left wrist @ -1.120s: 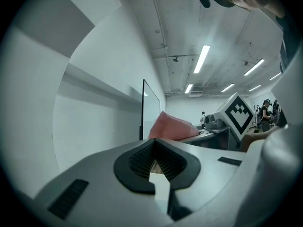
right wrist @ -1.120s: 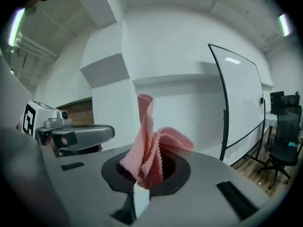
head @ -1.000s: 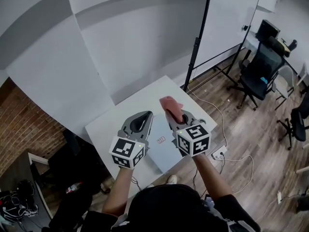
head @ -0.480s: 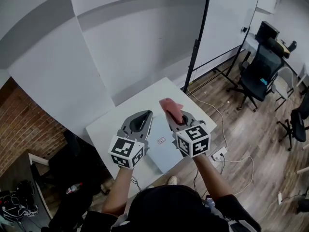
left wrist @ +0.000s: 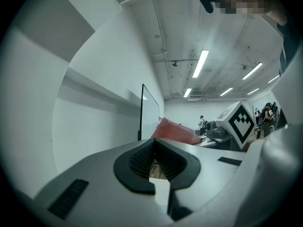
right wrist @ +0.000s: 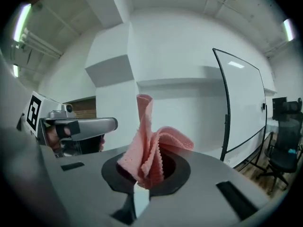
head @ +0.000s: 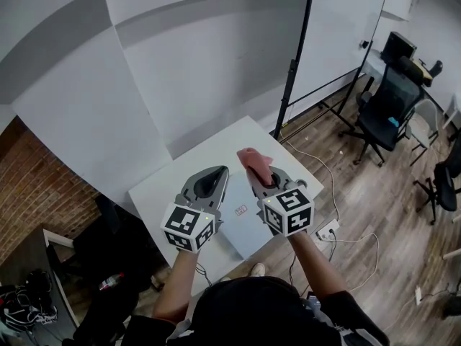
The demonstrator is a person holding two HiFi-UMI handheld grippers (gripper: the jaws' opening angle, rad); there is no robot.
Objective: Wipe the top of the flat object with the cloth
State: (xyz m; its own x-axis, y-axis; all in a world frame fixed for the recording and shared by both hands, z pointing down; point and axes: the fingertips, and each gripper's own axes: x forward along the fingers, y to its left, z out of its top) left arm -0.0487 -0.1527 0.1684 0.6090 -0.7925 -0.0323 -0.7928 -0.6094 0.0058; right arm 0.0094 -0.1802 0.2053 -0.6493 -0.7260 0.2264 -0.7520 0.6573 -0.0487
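A pink cloth stands bunched between the jaws of my right gripper, which is shut on it; in the head view the cloth pokes out above the right gripper. A flat pale blue-grey object with a small red mark lies on the white table, below and between both grippers. My left gripper is held up beside the right one, shut and empty. In the left gripper view its jaws meet with nothing between them, and the cloth shows to the right.
A whiteboard on a black stand rises behind the table's right corner. Black office chairs stand on the wood floor at right. A power strip and cables lie by the table. Dark clutter sits at lower left.
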